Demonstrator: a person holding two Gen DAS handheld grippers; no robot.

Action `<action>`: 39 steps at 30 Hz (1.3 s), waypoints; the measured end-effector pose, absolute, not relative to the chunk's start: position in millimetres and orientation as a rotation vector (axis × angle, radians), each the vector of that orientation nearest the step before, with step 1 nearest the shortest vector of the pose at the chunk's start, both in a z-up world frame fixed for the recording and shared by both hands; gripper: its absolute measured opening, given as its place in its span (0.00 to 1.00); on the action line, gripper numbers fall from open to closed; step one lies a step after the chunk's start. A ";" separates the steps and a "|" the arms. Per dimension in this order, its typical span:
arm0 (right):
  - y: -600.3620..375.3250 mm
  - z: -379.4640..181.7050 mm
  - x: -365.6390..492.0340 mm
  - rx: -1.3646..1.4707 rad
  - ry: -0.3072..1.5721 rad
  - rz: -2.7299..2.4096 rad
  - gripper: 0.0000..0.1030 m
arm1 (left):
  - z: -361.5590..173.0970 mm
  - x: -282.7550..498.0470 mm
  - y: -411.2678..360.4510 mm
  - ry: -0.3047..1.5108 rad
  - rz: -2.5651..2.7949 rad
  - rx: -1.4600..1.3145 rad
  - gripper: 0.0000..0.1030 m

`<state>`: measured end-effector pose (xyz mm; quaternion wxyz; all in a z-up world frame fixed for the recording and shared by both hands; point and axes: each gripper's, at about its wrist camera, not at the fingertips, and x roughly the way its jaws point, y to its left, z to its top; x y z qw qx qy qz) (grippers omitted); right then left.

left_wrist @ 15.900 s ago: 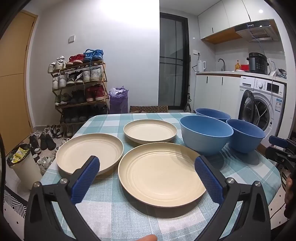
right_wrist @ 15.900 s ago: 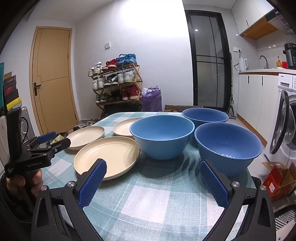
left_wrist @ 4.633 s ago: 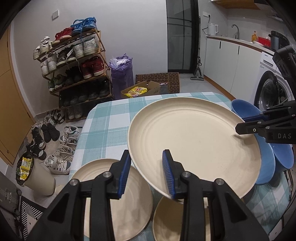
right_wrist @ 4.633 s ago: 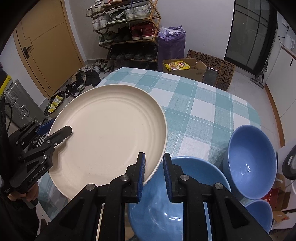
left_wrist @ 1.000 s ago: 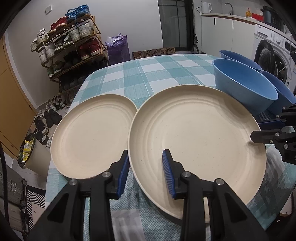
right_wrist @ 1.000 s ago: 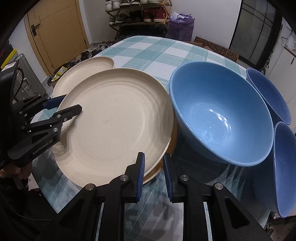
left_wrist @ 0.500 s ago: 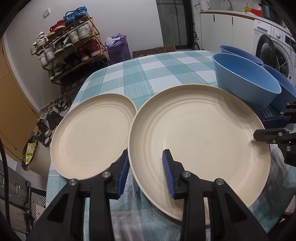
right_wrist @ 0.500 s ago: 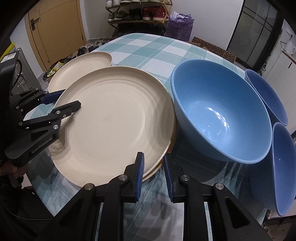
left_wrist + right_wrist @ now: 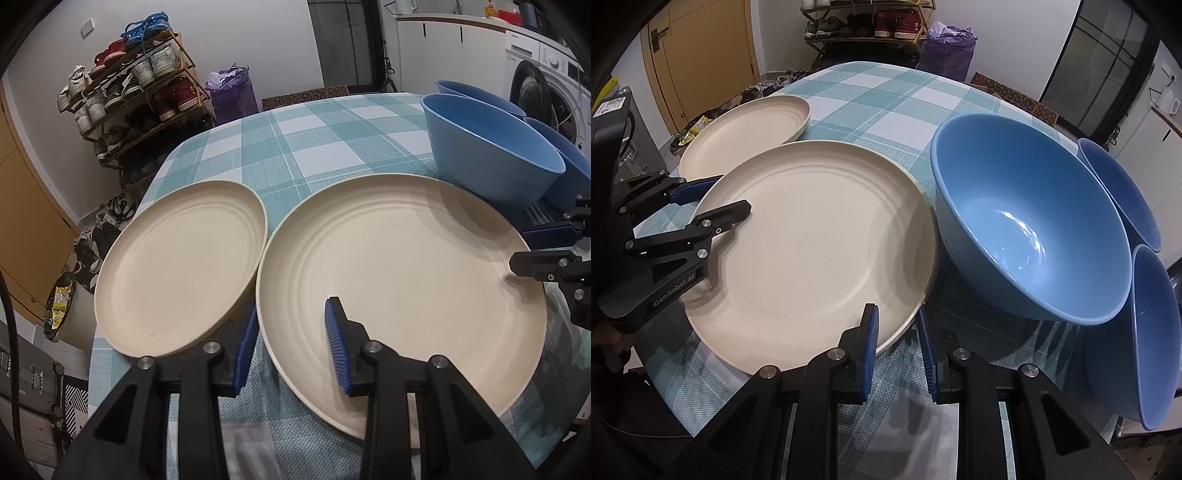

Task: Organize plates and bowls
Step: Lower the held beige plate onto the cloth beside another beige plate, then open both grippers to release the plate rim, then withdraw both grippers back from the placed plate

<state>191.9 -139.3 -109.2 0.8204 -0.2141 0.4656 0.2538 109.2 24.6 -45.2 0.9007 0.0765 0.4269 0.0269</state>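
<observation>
Lowered since half a second ago, the big cream plate now sits nearly level, apparently on a second plate whose edge peeks out beneath it in the right wrist view, at the near edge of the checked worktop. Both grippers have widened slightly around its rim: the left gripper straddles the plate's left near edge with its blue fingers a little apart, one under and one over, and the right gripper does likewise at the opposite edge; I cannot tell whether the pads touch the rim. Just beside it, toward the worktop's left edge, lies a smaller cream plate. Beyond, along the right edge, three blue bowls crowd together, the largest bowl touching the big plate's rim.
</observation>
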 end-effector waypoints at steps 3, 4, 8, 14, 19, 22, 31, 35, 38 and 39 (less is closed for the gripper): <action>-140.2 -109.6 190.9 -0.452 0.991 0.541 0.21 | -45.6 109.2 24.4 0.881 0.057 0.164 0.34; -140.4 -109.5 191.1 -0.449 0.991 0.542 0.21 | -45.7 109.4 24.0 0.879 0.059 0.168 0.36; -141.8 -109.2 190.8 -0.441 0.992 0.545 0.24 | -46.5 110.4 24.0 0.885 0.052 0.164 0.38; -142.9 -102.3 188.5 -0.413 0.972 0.579 0.33 | -43.6 106.6 21.6 0.876 0.022 0.153 0.51; -140.3 -91.4 183.7 -0.387 0.948 0.623 0.45 | -32.9 99.6 25.5 0.849 0.014 0.123 0.58; -137.3 -83.8 181.2 -0.376 0.934 0.652 0.48 | -24.8 94.8 33.2 0.832 0.001 0.076 0.68; -132.8 -62.5 178.0 -0.314 0.873 0.708 0.73 | 2.9 79.7 58.0 0.734 0.013 -0.031 0.96; -130.7 -54.2 177.3 -0.298 0.840 0.717 0.83 | 7.2 77.9 70.3 0.722 0.036 -0.056 1.00; -129.0 -49.7 179.1 -0.284 0.828 0.723 0.93 | 10.0 77.2 77.0 0.711 0.052 -0.068 1.00; -128.6 -48.2 179.1 -0.283 0.819 0.720 0.99 | 11.2 76.9 79.1 0.708 0.056 -0.071 1.00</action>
